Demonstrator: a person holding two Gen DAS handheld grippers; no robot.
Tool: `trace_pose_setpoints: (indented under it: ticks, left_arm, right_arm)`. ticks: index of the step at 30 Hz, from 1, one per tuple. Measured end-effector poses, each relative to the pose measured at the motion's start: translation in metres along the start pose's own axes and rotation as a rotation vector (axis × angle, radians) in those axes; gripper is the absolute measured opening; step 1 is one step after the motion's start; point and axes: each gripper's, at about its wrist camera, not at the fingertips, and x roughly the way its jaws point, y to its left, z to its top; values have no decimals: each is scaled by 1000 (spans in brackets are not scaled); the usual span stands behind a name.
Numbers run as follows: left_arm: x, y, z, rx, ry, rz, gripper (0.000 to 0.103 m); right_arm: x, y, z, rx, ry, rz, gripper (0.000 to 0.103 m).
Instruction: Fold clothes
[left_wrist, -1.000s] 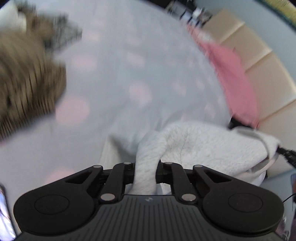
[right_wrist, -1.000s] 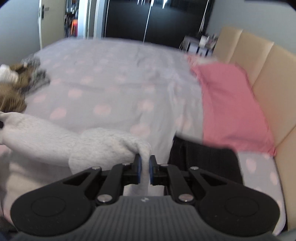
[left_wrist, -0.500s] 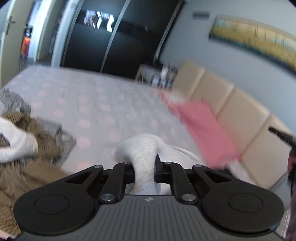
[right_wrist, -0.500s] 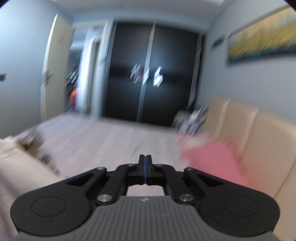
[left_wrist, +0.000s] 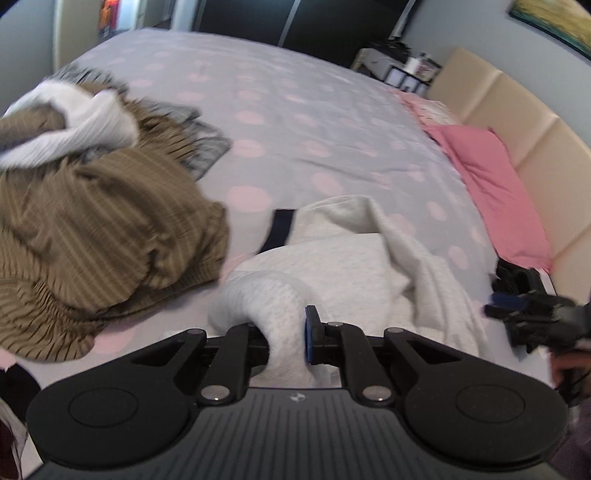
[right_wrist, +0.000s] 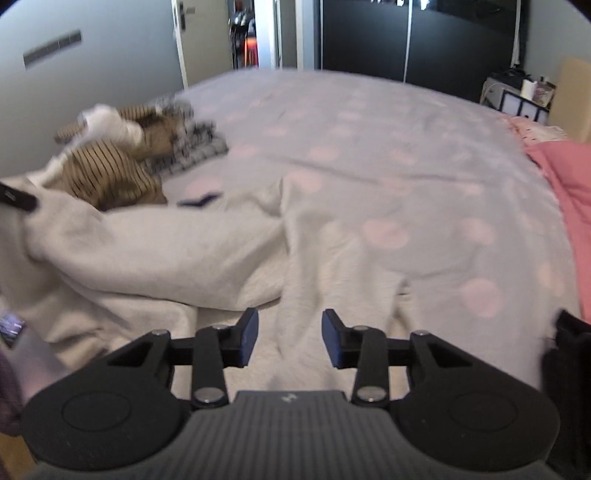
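A white fleece garment (left_wrist: 351, 258) lies crumpled on the polka-dot bed cover (left_wrist: 295, 122). My left gripper (left_wrist: 286, 332) is shut on a bunched edge of it, with the cloth pinched between the pads. In the right wrist view the same garment (right_wrist: 177, 247) stretches from the left gripper's finger (right_wrist: 16, 197) at the left edge towards the front. My right gripper (right_wrist: 289, 338) hangs just above that cloth with its jaws opening. The cloth lies below the gap and the pads do not press on it. The right gripper (left_wrist: 506, 301) also shows blurred at the right of the left wrist view.
A heap of brown striped clothes (left_wrist: 103, 221) with a white piece (left_wrist: 85, 118) on top lies left of the garment. A pink pillow (left_wrist: 495, 192) rests against the beige headboard (left_wrist: 524, 122). Something dark (right_wrist: 569, 354) sits at the bed's right edge. A nightstand (right_wrist: 517, 96) stands behind.
My right gripper let go of the white garment, swung up, and came back down over it with jaws apart. The left gripper kept its hold while its view tilted up and back down.
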Motion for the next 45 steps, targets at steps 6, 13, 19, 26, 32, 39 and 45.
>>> trace_pose_setpoints:
  ticks: [6,13,19,26,32,39,45]
  left_arm:
    - [-4,25,0,-41,5,-16,8]
    - [-9,34,14,-52,-11,-20,8]
    - [-38,36,46,-47,-96,12,7]
    - [-108,11,91,-22,-312,-58,4]
    - [-159,-11,88,61,-400,-95,4]
    - [-106,2,37,104,-110,-24,4]
    - [-38,3,-31,138,176,16,4]
  right_arm:
    - [75,0,21,22,67,-30,46]
    - [96,-18,46,10,97,-121,3]
    - [1,-71,105,-3,-95,-355,3]
    - [-161,-119,174,51,-393,-577,3]
    - [-253,-136,152,53,-483,-643,3]
    - [-235,-157,43,102,-196,-560,3]
    - [-174,-161,-63,160,132,-455,3]
